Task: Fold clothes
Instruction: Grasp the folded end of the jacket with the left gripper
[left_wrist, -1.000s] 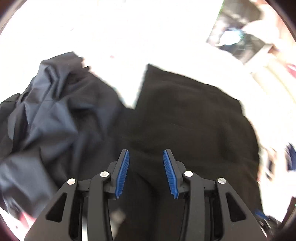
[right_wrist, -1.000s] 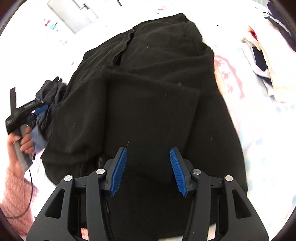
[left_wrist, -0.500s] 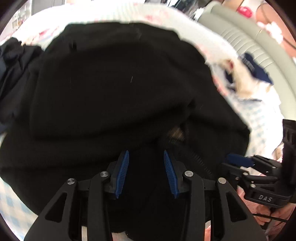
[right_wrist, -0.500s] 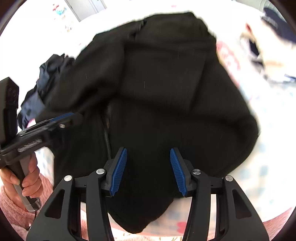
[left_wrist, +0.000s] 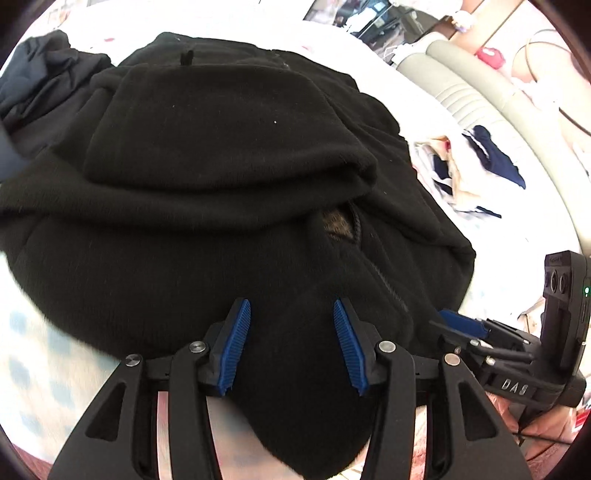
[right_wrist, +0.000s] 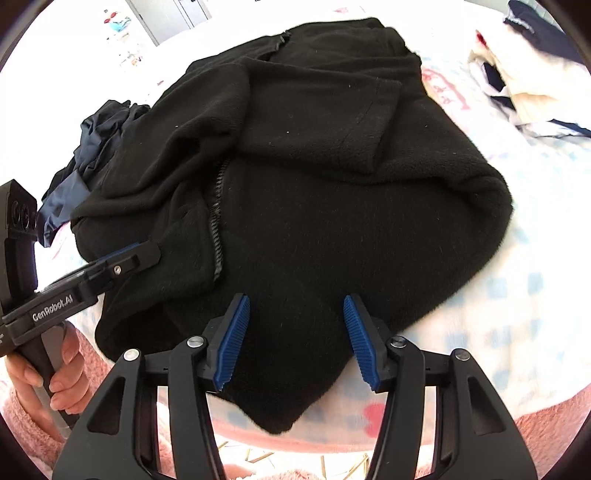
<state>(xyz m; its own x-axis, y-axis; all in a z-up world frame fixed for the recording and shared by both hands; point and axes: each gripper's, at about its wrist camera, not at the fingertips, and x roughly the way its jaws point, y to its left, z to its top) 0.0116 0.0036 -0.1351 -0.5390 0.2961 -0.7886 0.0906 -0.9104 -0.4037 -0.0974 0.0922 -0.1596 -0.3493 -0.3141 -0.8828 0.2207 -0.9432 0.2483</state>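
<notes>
Black fleece jacket (left_wrist: 229, 192) lies spread on a bed with a pale checked bedspread (left_wrist: 40, 354), partly folded, a flat fold of fleece laid across its upper half.

Left wrist view: the left gripper (left_wrist: 291, 347) hovers over the jacket's near hem, pointing steeply down. Its jaws have just been opening and stand apart; fleece sits below and between the 2 blue pads, but neither pad presses on it, so the jaws are released. A second ago this camera looked across a dark blue garment beside the jacket; now it sits square over the hem, which I read as the hand lining up for the next fold. The zipper (left_wrist: 384, 280) runs up right of the gripper. The right gripper (left_wrist: 458, 325) shows at the jacket's right edge. Beyond that edge lies a white and navy clothes pile (left_wrist: 476, 166), near but apart from the jacket.

Right wrist view: the right gripper (right_wrist: 295, 343) hangs over the jacket's near corner, jaws also just opened wider and released, with fleece between but untouched. The left gripper (right_wrist: 122, 262), held in a hand (right_wrist: 55, 373) in a pink fuzzy sleeve, reaches the jacket's left edge. The dark blue garment (right_wrist: 92, 147) touches the jacket's left side, crowding it there. Right of the jacket the bedspread is open, leaving room to swing a fold that way. The near corner hangs just past the bed's edge.
</notes>
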